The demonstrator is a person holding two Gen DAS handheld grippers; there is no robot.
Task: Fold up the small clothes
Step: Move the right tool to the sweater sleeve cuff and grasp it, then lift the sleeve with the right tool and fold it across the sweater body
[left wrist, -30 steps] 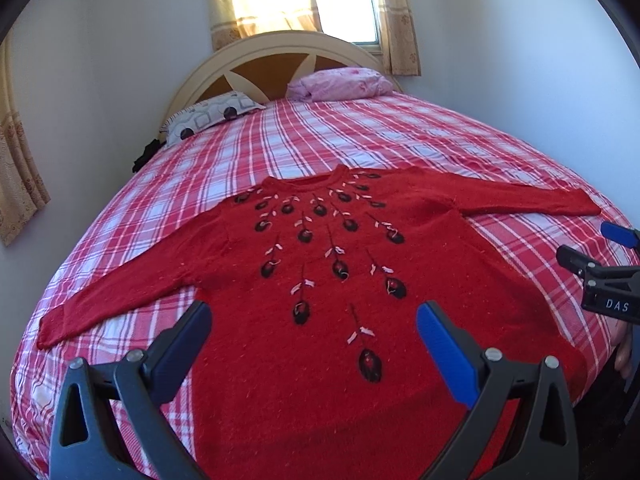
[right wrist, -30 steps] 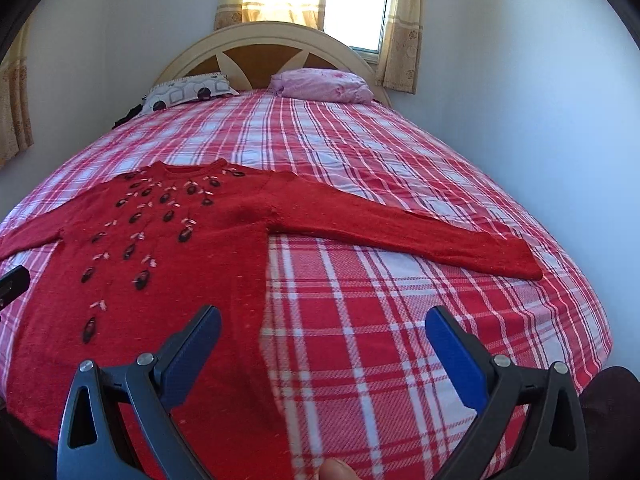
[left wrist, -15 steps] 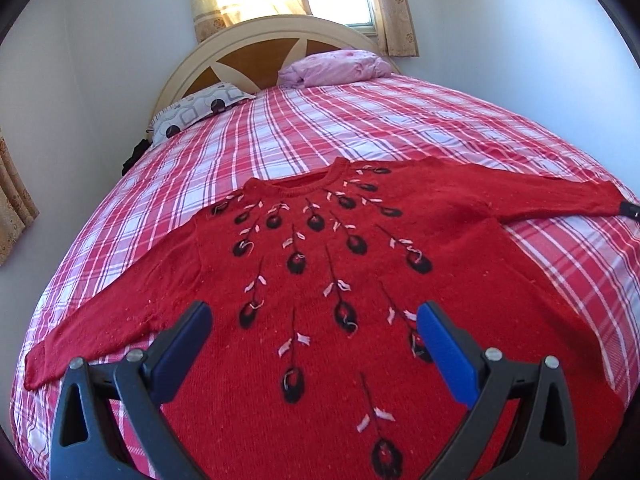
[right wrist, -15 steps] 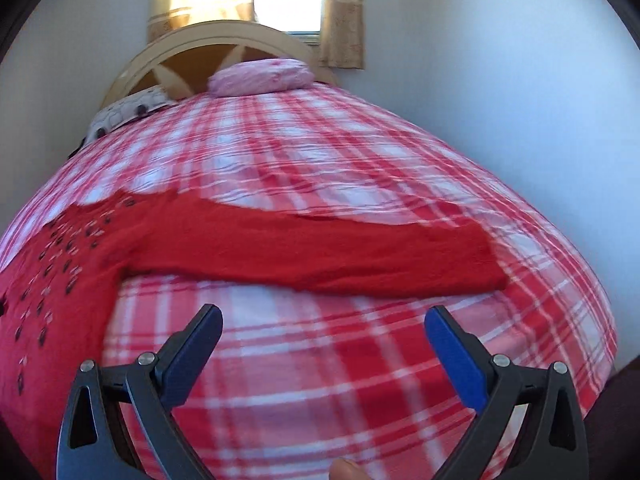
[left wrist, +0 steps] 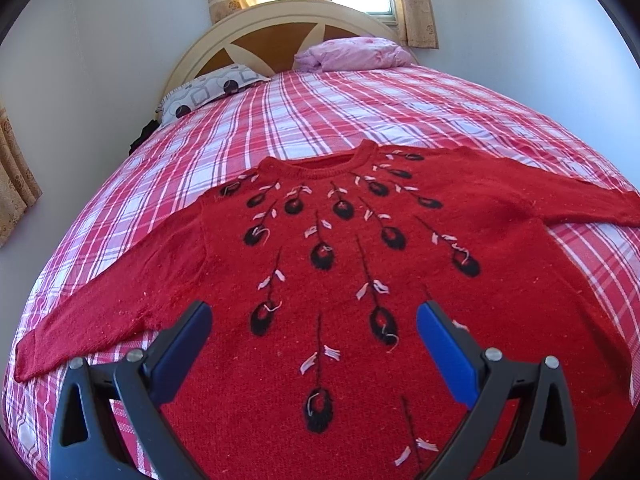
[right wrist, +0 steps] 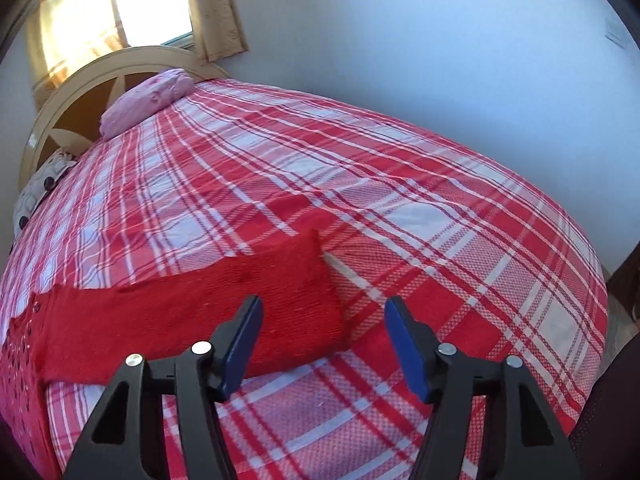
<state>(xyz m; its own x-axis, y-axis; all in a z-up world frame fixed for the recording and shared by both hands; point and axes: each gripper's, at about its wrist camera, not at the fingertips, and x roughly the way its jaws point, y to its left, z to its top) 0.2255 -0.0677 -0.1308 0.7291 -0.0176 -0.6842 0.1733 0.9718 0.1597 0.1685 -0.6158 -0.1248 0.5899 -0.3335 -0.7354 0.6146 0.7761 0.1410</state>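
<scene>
In your left wrist view, a red knitted sweater (left wrist: 360,280) lies flat, front up, across a bed (left wrist: 320,112) with a red and white checked cover. Its neckline sits just above the middle of the frame, one sleeve runs to the lower left edge, the other to the right edge. Black and white embroidered flowers fan down from the collar. Your left gripper (left wrist: 314,334) hovers at the bottom centre over the sweater's chest, jaws spread wide, holding nothing. At the upper centre are two pillows (left wrist: 352,54) against a headboard.

In your right wrist view, the sleeve cuff (right wrist: 296,292) lies flat just left of centre. Your right gripper (right wrist: 324,338) sits at the bottom centre, jaws apart and empty, the left blue pad over the cuff.

The knit looks soft, limp and light, likely to sag and stretch. Pinching the cuff end through both layers seems the best hold.
</scene>
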